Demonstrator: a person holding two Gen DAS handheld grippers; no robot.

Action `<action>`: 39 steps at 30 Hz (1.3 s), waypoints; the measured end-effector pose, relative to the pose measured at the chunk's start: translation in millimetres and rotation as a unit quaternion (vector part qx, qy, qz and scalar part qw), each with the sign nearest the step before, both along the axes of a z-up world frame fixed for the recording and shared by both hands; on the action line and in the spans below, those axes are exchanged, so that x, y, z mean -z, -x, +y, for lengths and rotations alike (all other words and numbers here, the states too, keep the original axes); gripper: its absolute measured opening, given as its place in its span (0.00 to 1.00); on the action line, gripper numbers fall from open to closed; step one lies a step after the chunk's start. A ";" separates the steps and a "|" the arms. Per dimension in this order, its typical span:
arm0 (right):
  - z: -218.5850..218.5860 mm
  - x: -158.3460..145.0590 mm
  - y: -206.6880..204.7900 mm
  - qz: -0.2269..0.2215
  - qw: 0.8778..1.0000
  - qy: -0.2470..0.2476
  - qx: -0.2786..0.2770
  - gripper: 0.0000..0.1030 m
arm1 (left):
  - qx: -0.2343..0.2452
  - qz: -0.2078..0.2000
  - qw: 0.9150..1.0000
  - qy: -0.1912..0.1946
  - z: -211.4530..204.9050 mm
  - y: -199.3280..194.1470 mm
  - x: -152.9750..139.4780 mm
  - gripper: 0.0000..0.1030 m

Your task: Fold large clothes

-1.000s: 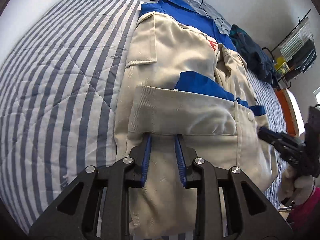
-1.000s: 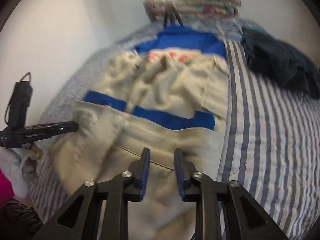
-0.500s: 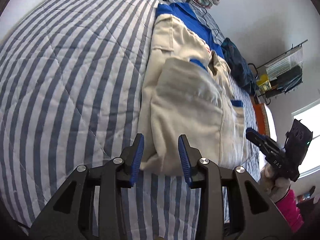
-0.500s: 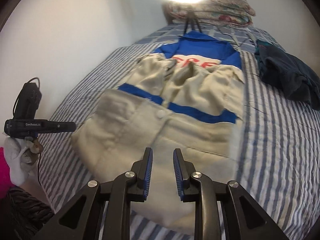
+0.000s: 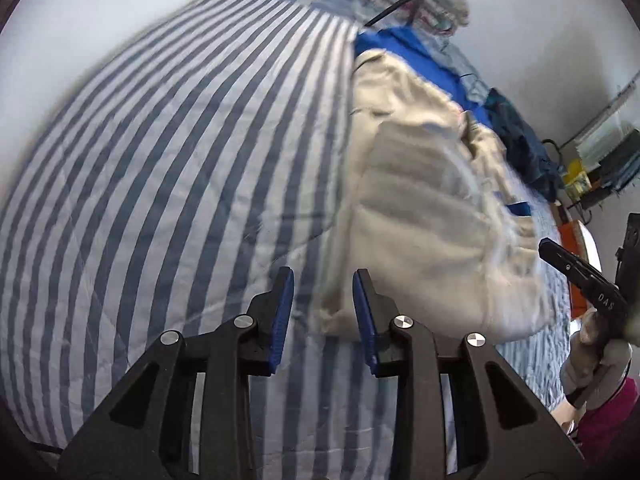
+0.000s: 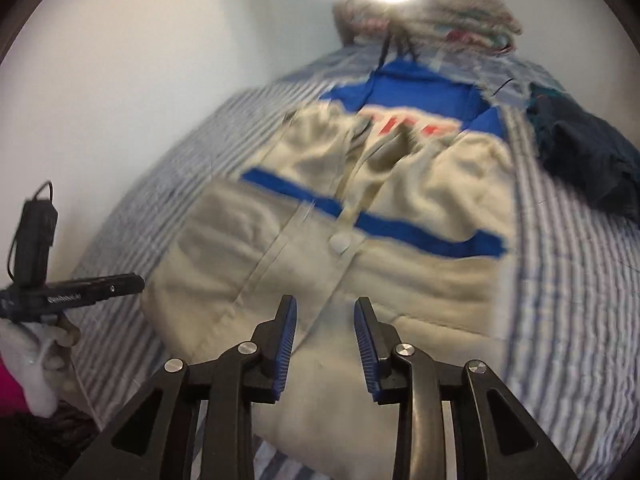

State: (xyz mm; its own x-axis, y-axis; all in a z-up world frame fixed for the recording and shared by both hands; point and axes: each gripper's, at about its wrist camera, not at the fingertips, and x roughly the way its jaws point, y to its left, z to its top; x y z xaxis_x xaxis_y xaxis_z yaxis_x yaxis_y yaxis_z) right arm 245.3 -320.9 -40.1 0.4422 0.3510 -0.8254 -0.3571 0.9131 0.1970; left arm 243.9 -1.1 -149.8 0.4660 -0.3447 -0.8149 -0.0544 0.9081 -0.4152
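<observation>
Striped bedding [image 5: 168,168] carries the cream-and-blue jacket [image 6: 360,248], hem already folded up over its middle, further folds left, while the left tool [image 5: 323,312] closes on nothing and the right tool [image 6: 325,334] opens empty above it.

A large beige garment [image 6: 360,248] with blue bands and a blue collar lies on the striped bed [image 5: 160,184], its lower part folded up over the body, red lettering showing near the collar
</observation>
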 end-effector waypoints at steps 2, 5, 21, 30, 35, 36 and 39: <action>-28.7 -12.2 4.0 0.004 0.999 -0.028 0.033 0.29 | 0.015 -0.024 1.000 -0.004 -6.6 -4.9 -14.9 0.30; -61.5 -13.9 18.6 0.014 0.998 -0.020 0.063 0.32 | 0.041 -0.051 0.998 -0.006 -22.5 -15.0 -30.7 0.30; -47.8 42.6 33.6 0.082 0.993 0.078 0.015 0.26 | 0.084 0.006 0.992 -0.092 -69.7 -69.0 18.0 0.31; -48.7 -48.5 37.7 -0.036 0.998 0.040 0.044 0.37 | 0.079 -0.057 0.994 -0.053 -50.2 -68.3 -55.6 0.31; -50.2 -110.3 21.0 -0.089 0.993 0.068 0.039 0.45 | 0.090 -0.104 0.988 -0.064 -35.0 -84.7 -115.3 0.31; -49.9 -121.2 15.1 -0.097 0.992 0.070 0.035 0.45 | 0.088 -0.111 0.988 -0.061 -29.6 -91.2 -128.6 0.31; -51.3 -152.6 -4.7 -0.113 0.990 0.077 0.022 0.48 | 0.078 -0.126 0.988 -0.046 -15.0 -115.6 -159.8 0.33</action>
